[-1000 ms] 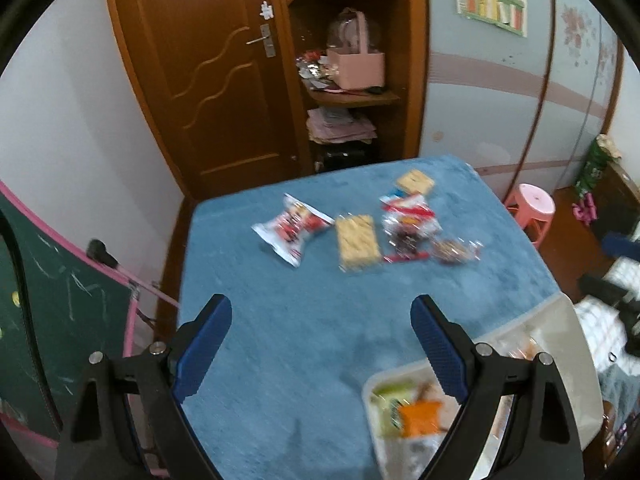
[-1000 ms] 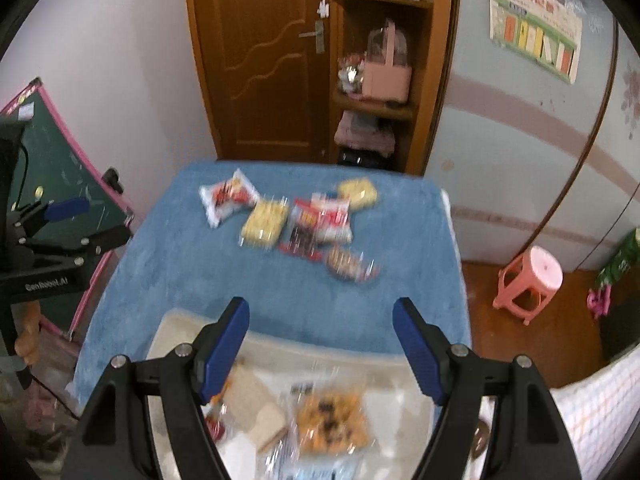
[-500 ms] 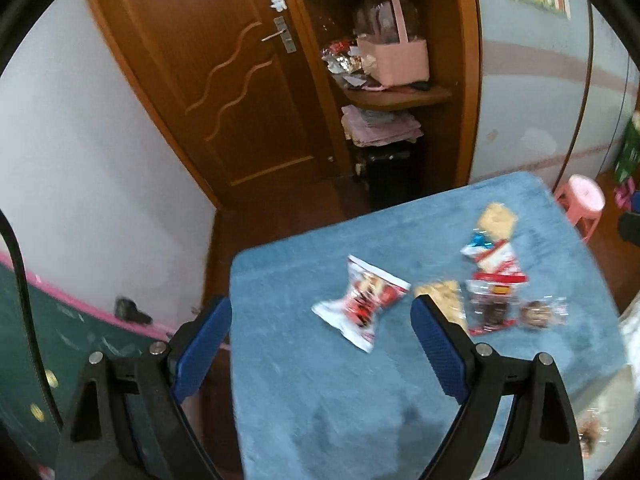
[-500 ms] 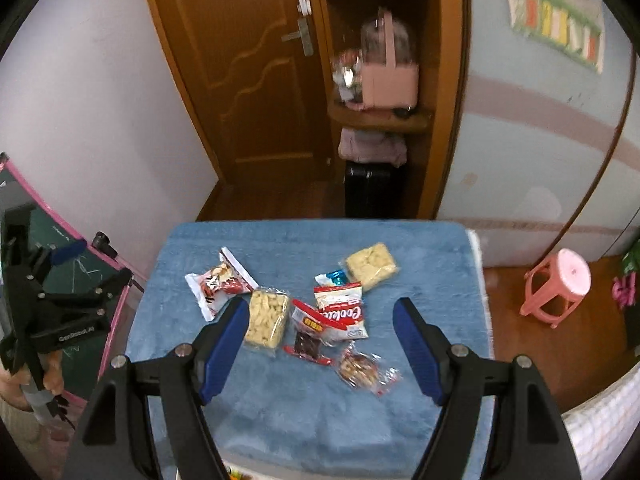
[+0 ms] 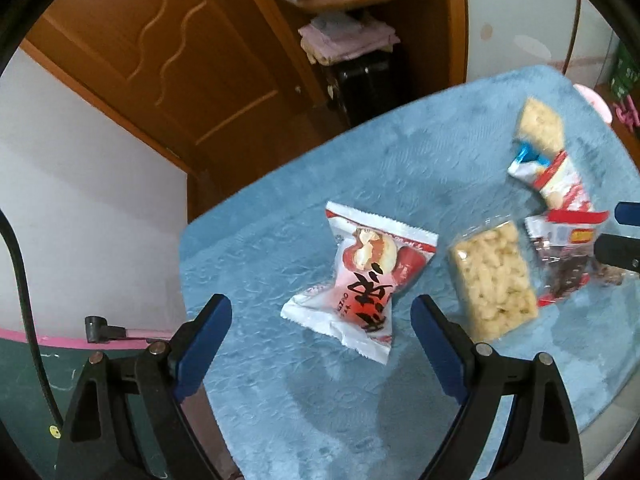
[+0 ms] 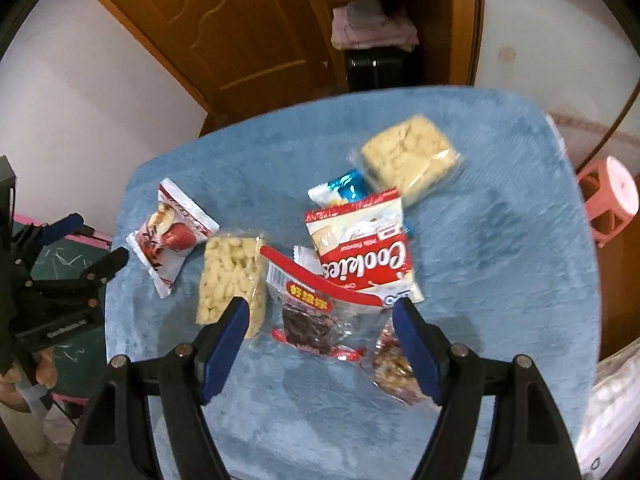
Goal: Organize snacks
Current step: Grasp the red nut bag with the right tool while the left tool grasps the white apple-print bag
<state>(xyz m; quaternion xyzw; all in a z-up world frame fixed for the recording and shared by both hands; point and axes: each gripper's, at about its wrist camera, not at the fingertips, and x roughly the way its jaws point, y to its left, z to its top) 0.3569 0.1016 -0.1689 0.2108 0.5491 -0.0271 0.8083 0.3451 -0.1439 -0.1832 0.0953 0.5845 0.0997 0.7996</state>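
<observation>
Seven snacks lie on the blue table, none picked up yet. My left tongs gape wide over the red and white packet. My right tongs gape empty above the dark jerky bag. All sorting is left.

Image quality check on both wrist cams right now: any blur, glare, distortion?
Left wrist: heavy fisheye bending and black corners; red and white snack packet fairly sharp, packets at the right edge smeared; gripper shadows on the blue cloth. Right wrist: mild motion blur all over, Cookies pack still legible, some glare on the clear wrappers, same barrel distortion.
</observation>
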